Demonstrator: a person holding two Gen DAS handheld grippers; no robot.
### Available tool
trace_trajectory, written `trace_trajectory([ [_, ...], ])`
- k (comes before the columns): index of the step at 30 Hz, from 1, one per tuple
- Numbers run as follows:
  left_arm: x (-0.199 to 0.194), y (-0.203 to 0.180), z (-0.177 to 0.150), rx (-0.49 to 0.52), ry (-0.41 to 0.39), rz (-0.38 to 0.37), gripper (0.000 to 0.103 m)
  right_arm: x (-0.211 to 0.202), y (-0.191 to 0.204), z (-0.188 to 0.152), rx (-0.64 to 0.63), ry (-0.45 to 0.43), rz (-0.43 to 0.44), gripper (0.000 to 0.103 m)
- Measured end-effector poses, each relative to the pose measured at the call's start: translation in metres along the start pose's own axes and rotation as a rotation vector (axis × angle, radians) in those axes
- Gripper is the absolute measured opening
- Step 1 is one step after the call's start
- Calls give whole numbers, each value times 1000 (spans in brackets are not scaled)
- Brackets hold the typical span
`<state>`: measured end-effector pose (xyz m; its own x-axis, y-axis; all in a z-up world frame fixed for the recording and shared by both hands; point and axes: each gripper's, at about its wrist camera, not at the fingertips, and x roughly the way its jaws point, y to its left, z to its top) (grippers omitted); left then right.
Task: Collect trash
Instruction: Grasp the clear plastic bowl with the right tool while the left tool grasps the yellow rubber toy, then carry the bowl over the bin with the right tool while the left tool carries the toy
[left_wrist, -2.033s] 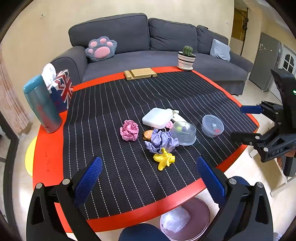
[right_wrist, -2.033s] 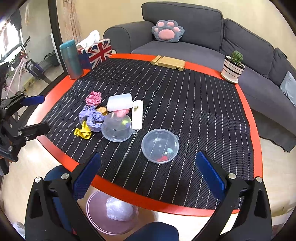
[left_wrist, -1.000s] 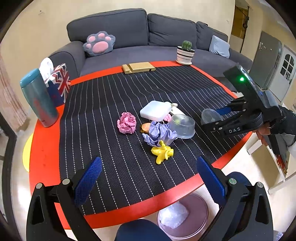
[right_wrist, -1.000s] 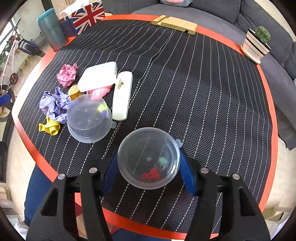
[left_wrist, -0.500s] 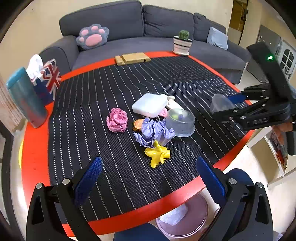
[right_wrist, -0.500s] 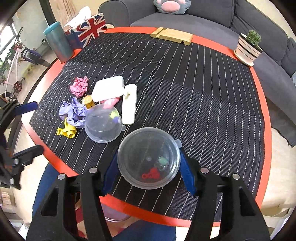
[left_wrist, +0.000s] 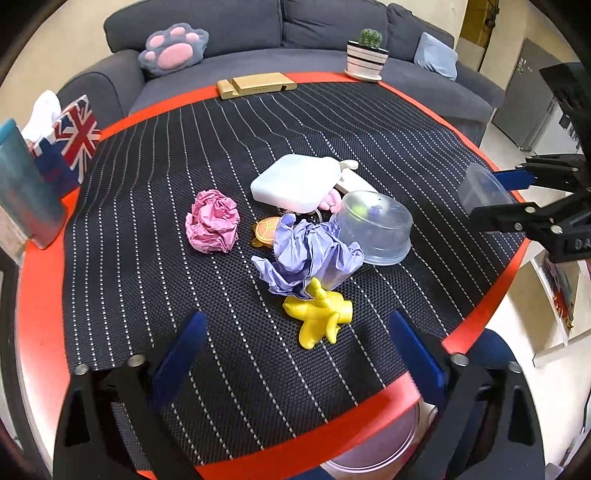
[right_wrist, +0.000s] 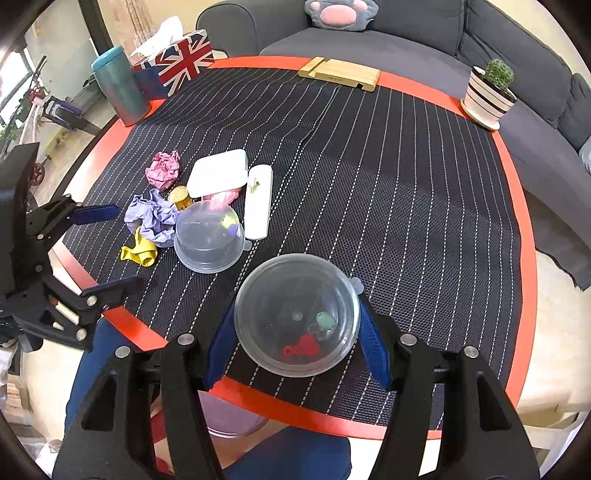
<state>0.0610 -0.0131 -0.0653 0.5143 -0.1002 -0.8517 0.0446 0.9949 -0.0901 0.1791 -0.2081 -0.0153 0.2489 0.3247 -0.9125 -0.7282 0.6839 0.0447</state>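
Left wrist, left hand-held gripper (left_wrist: 299, 349) narrowed, empty

In the lower frame the left claw (left_wrist: 295, 354) stands wide, its jaws just closing a little, nothing between them. Above it on the striped black counter (left_wrist: 147, 258) lie a crumpled yellow glove (left_wrist: 319, 319), crumpled lilac paper (left_wrist: 306, 258) and a pink paper ball (left_wrist: 212, 221).

Two clear tubs (right_wrist: 297, 314), two paper wads (left_wrist: 212, 220).
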Motion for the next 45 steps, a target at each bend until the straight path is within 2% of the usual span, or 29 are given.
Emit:
trace_trajectory([
  [1,2,0,1,0,3,-1,77,0,0,-1,0,1,-1,60],
  [6,5,0,2,-1,4,-7,56,0,-1,-2,5,-2,0,60],
  [13,6,-1,1,-1,4,-32,38,0,1,-3,1,-9,2,60],
  [22,-1,-3,-4,4,2,-43,38,-1,4,-7,14,-30,17,60],
  [32,-27,-3,-15,6,-40,-38,38,-14,9,-19,23,-81,39,60],
  [45,-75,-22,-39,41,-130,-43,38,-48,43,-66,-18,-169,84,60],
])
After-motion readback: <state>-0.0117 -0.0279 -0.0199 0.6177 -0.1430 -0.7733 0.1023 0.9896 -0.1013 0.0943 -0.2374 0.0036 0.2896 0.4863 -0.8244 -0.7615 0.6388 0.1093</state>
